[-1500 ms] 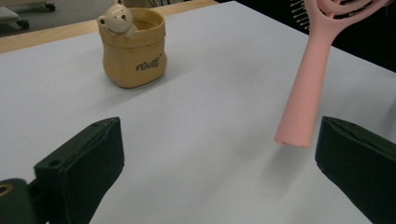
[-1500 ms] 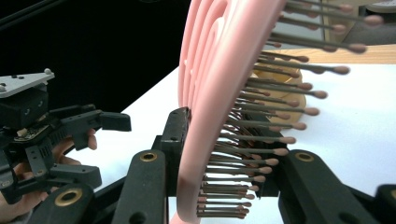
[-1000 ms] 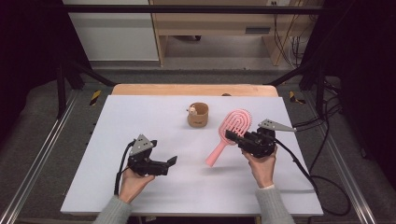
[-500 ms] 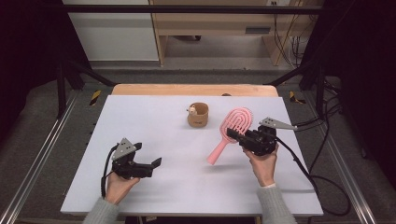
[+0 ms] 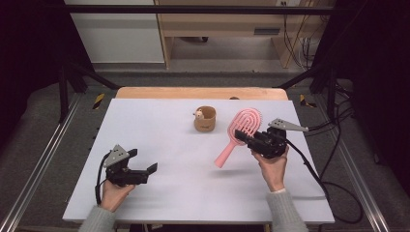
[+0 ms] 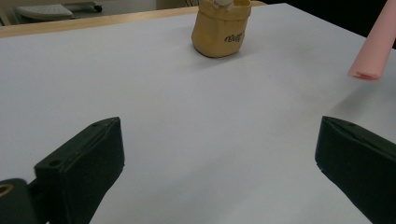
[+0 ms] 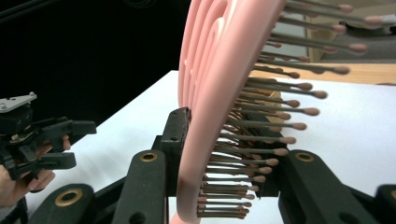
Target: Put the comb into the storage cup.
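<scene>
We see two hands at a white table (image 5: 183, 145), each one holding a black gripper. The right hand (image 5: 271, 166) comes up from the bottom edge of the high view with its grey sleeve low and its fingers wrapped under the tool. The right gripper (image 5: 247, 138) points to the left and a little away from the person. Its jaws are squeezed on a pink hairbrush (image 5: 239, 135), near where the head meets the handle. The brush is up in the air above the right part of the table. Its round head is tipped up toward the far side, and its handle slants down to the left, with a soft shadow under it. In the right gripper view we see the pink back of the brush (image 7: 219, 93) against one jaw and the bristles with little round tips against the other jaw. The left hand (image 5: 113, 193) is low at the near left part of the table. The left gripper (image 5: 151, 171) points to the right along the table top. Its jaws are wide apart with nothing between them. A small tan cup (image 5: 205, 119) stands on the far middle of the table, just left of the brush head and not touching it.
</scene>
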The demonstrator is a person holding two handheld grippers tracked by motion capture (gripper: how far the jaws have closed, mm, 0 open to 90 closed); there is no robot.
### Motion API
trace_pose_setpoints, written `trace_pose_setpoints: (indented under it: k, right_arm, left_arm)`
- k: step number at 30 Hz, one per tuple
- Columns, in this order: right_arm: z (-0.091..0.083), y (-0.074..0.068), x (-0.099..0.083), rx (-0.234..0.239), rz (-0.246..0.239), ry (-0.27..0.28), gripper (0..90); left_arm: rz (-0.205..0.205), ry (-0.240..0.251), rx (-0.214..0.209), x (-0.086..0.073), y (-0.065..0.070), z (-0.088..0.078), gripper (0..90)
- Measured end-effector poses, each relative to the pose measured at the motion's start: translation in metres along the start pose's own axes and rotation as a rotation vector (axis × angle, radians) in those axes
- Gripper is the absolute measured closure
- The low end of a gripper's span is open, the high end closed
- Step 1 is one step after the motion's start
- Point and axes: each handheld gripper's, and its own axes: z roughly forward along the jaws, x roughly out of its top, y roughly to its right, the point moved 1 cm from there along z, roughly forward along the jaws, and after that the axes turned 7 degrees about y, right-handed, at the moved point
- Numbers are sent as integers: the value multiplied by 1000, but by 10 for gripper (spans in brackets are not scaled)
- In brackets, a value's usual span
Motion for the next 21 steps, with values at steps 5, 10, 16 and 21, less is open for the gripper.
trace_pose_setpoints:
  k: [5,10,16,21]
  right_arm:
    - [3,-1,6,-1,-12,12,645]
    - [7,-2,15,-16,-24,17,645]
    - [10,-4,26,-24,-48,19,645]
    - [13,-7,36,-34,-66,26,645]
  left_arm:
    - [-2,-2,8,-3,-5,-4,13]
    - [10,-6,18,-6,-8,-6,13]
    - [8,-13,37,-9,-13,-8,13]
    - [9,-6,31,-10,-15,-9,13]
